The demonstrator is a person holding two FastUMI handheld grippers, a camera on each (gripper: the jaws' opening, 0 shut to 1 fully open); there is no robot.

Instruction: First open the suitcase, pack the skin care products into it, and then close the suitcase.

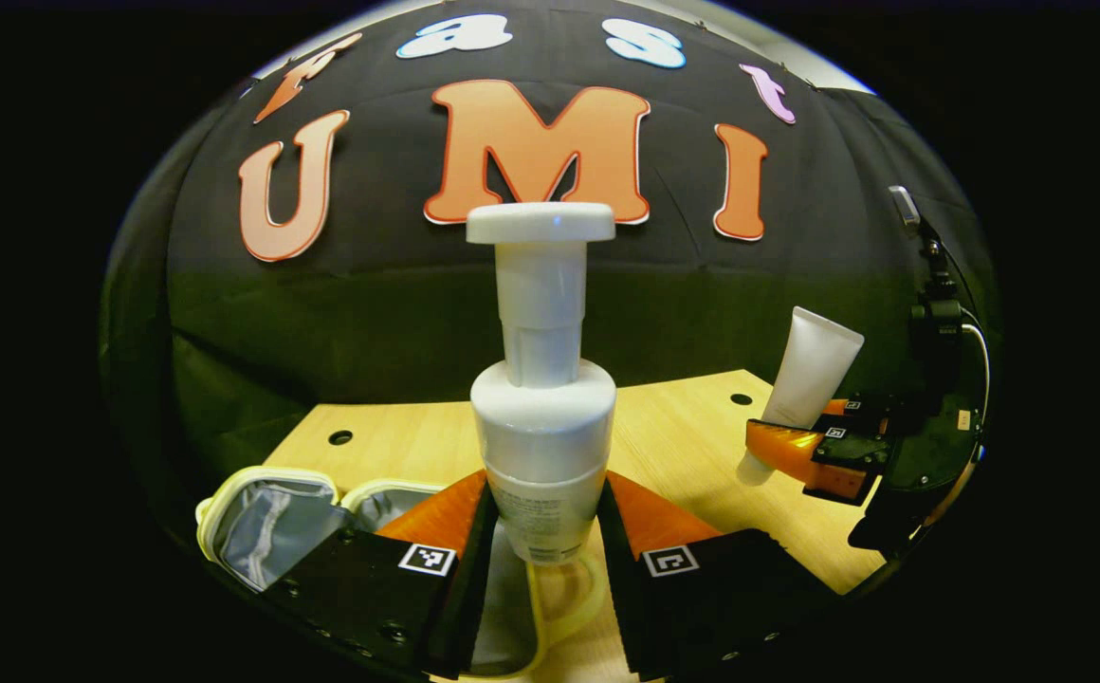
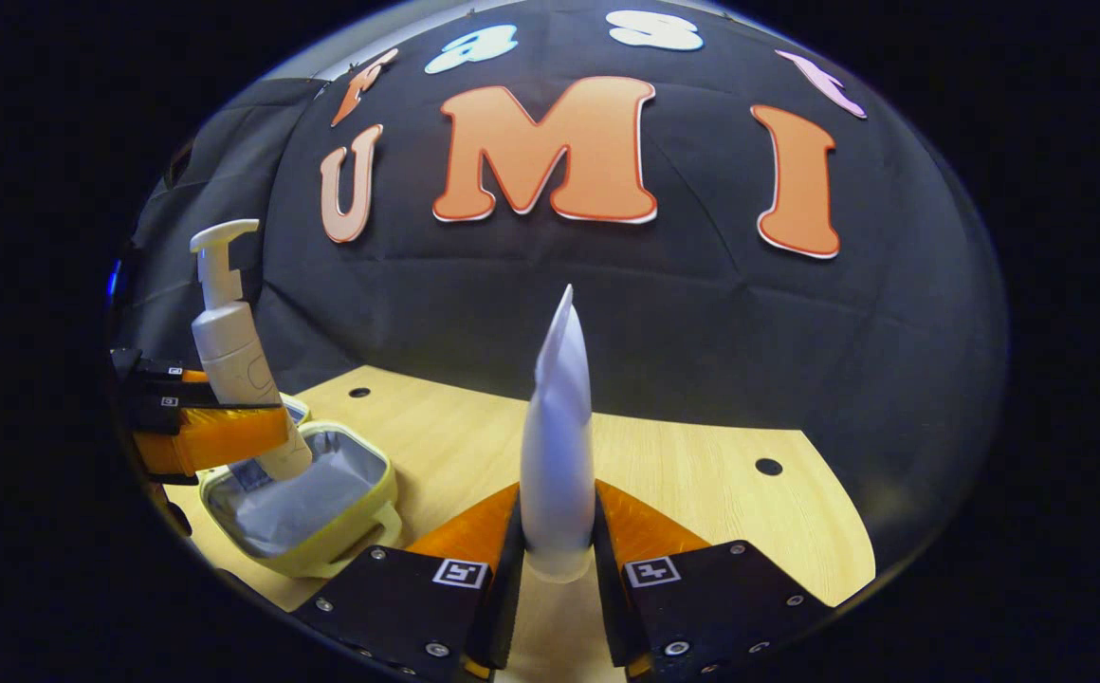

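Observation:
My left gripper (image 1: pixel 542 531) is shut on a white pump bottle (image 1: pixel 542 417), held upright above the table. In the right gripper view the same pump bottle (image 2: pixel 232 356) hangs over the open suitcase (image 2: pixel 322 555), with the left gripper (image 2: pixel 228 432) around its lower body. The small yellow-green suitcase (image 1: pixel 270 479) lies open with grey lining, low on the left. My right gripper (image 2: pixel 558 555) is shut on a white tube (image 2: pixel 559 446), cap down and crimped end up. In the left gripper view that tube (image 1: pixel 808 375) stands tilted in the right gripper (image 1: pixel 801 451) at the right.
A light wooden table (image 2: pixel 702 474) with round holes carries the suitcase. The black cloth wall stands close behind the table's far edge. A dark stand with cables (image 1: pixel 934 313) rises at the right in the left gripper view.

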